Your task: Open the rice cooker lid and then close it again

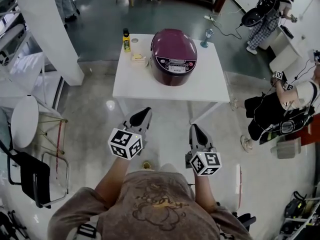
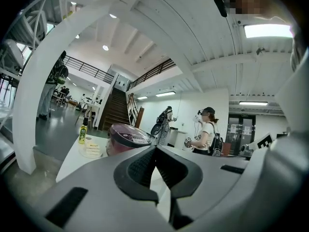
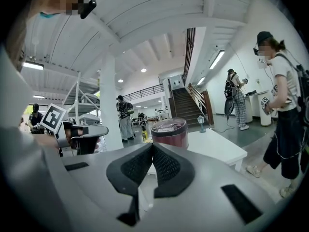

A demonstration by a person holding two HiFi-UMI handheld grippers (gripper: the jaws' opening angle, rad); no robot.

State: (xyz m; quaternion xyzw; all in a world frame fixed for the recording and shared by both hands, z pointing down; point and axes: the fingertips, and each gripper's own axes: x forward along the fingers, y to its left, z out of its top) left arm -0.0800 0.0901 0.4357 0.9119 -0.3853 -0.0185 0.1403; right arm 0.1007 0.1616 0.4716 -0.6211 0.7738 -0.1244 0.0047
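Black chair: a black chair point(image 1: 26, 173) stands at the far left of the head view, at about 9 o'clock from the person, well apart from the table.
White pillar: a white pillar point(image 1: 50, 29) rises at 10 o'clock, left of the table.
Yellow bottle: a yellow bottle point(image 1: 126, 40) stands upright on the far left corner of the table, at 10 o'clock from the cooker.
Plate: a plate point(image 1: 138, 58) with pale food lies just beside the bottle, at 9 o'clock from the cooker, not touching it.
Left gripper: the left gripper point(image 1: 141, 117) is held over the floor and points at 12 o'clock toward the near edge of the table. In the left gripper view point(image 2: 155, 150) its jaws are pressed together and nothing is between them.
Rice cooker: the dark red rice cooker point(image 1: 173, 56) stands on the white table point(image 1: 205, 86), at 12 o'clock from the person and clearly apart from both grippers. Its lid point(image 1: 172, 41) is down and its control panel faces the person.
Right gripper: the right gripper point(image 1: 195, 130) is also over the floor, before the near edge of the table, pointing at 12 o'clock. In the right gripper view point(image 3: 152, 147) its jaws are pressed together on nothing, and the cooker shows beyond them.
Small lamp: a small lamp point(image 1: 206, 38) is at the far right corner of the table; I cannot tell if it stands on the table.
Person: a person point(image 1: 280, 109) stands at 3 o'clock from the table.
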